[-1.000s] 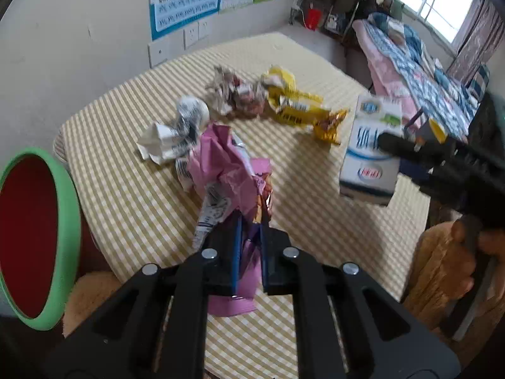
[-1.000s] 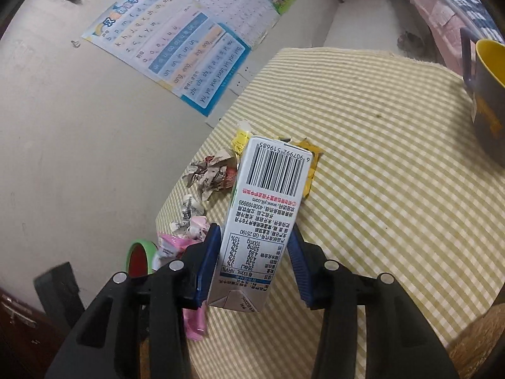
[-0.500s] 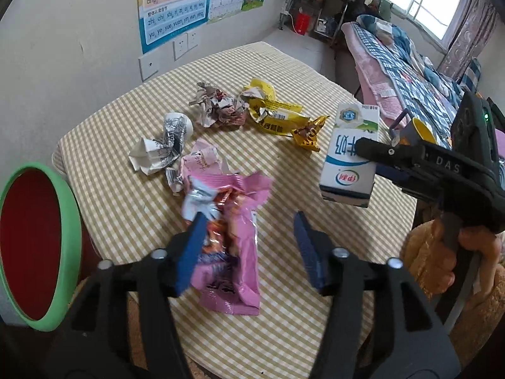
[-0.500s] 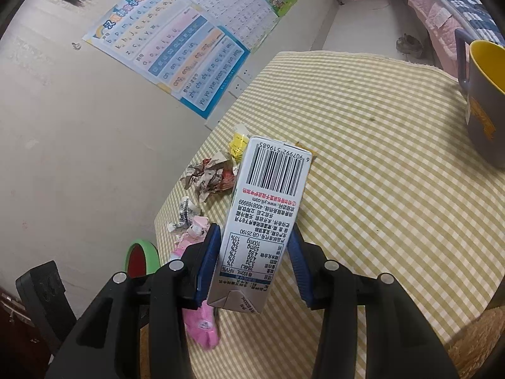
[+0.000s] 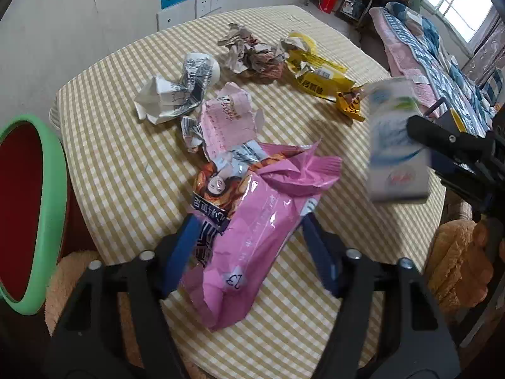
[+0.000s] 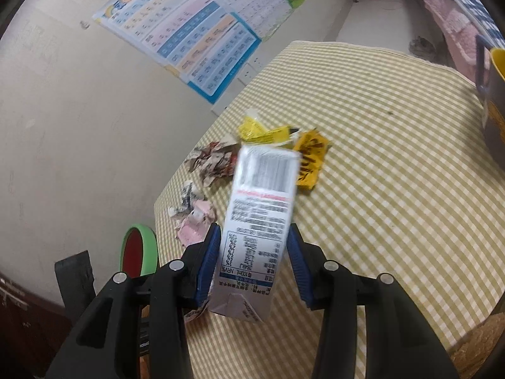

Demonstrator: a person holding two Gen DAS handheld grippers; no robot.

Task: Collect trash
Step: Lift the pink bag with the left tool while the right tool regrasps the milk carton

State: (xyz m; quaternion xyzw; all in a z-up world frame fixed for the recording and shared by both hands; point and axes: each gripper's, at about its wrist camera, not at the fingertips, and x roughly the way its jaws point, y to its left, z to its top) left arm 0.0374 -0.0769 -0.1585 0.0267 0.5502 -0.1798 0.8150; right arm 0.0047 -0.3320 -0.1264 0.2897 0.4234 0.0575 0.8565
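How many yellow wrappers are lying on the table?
2: a big yellow wrapper mid-table beside the crumpled paper, and a small gold wrapper touching its near end.

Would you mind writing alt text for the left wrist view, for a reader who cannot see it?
The open left gripper straddles a pink snack bag lying on a yellow checked table. Beyond it lie crumpled paper and yellow wrappers; a green-rimmed red bin stands at left. At right, the right gripper holds a blurred milk carton.

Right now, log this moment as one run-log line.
left gripper: open over crinkled pink snack bag | right gripper: shut on white milk carton
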